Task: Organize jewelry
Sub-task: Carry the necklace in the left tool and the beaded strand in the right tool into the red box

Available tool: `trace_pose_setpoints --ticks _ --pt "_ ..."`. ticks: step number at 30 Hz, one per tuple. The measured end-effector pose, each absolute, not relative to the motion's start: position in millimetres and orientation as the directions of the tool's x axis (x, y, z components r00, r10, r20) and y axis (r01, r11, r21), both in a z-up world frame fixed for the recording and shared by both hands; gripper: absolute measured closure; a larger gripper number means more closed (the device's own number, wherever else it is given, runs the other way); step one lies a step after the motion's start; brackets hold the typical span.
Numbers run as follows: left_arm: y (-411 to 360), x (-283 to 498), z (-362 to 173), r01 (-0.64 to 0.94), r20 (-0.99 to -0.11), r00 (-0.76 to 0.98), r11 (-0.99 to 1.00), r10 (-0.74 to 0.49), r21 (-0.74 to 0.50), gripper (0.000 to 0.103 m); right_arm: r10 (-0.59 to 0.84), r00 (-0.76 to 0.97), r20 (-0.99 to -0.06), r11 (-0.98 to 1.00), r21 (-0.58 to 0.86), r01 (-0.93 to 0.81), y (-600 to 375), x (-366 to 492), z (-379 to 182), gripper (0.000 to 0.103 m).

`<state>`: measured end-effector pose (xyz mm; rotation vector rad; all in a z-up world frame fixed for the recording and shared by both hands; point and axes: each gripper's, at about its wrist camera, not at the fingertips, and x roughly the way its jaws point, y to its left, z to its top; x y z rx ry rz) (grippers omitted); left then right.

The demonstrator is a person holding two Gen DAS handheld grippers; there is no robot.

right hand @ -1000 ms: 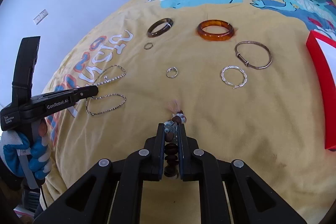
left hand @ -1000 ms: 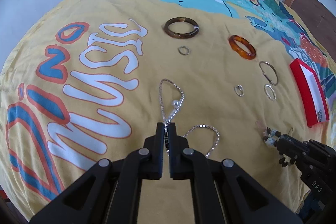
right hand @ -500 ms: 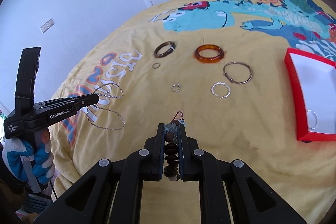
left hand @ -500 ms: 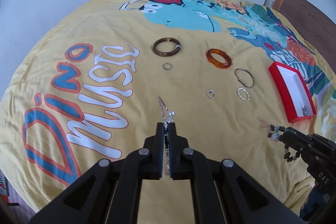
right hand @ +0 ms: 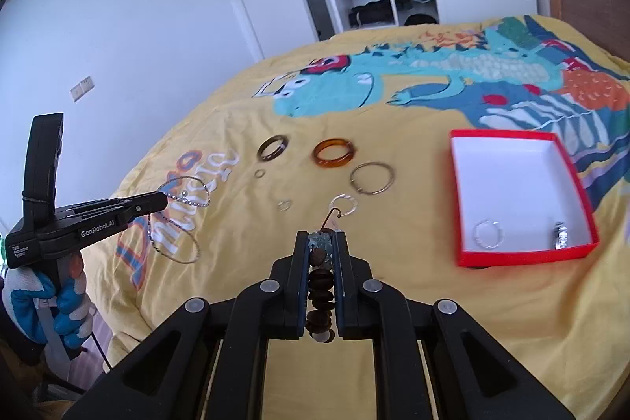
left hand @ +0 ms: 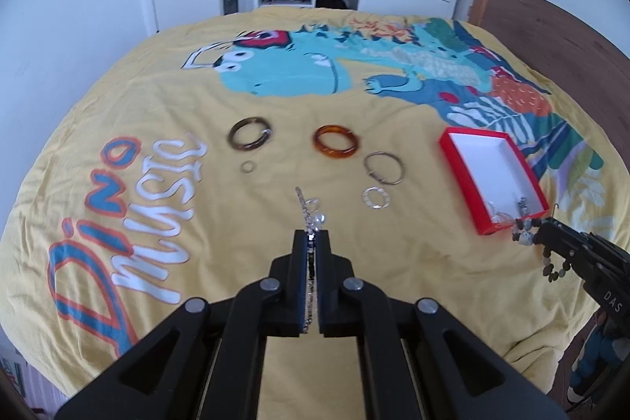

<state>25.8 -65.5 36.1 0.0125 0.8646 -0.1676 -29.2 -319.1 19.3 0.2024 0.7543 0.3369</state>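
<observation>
My left gripper is shut on a silver rhinestone chain and holds it above the yellow bedspread; the chain hangs in loops in the right wrist view. My right gripper is shut on a beaded bracelet with brown and pale beads and a wire hook. It also shows in the left wrist view beside the red box. The red box has a white inside and holds a thin ring and a small silver piece.
On the bedspread lie a dark brown bangle, an amber bangle, a thin metal bangle, a twisted silver ring and a small ring. A wardrobe and door stand behind the bed.
Both grippers have risen well above the bed, lifting the chain and the beaded bracelet off the bedspread. The right gripper has come closer to the red box.
</observation>
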Motion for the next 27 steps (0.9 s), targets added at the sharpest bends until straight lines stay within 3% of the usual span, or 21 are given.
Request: trace_pose_setpoints --ticks 12,27 --pt "-184.9 54.3 52.2 0.305 -0.748 0.612 0.949 -0.256 -0.075 0.1 0.232 0.758 -0.61 0.961 0.262 -0.084 -422.7 -25.0 38.2 0.092" --pt "-328.4 114.5 30.9 0.463 -0.754 0.534 0.878 -0.382 -0.117 0.1 0.118 0.762 -0.636 0.973 0.227 0.038 -513.4 32.0 16.5 0.092"
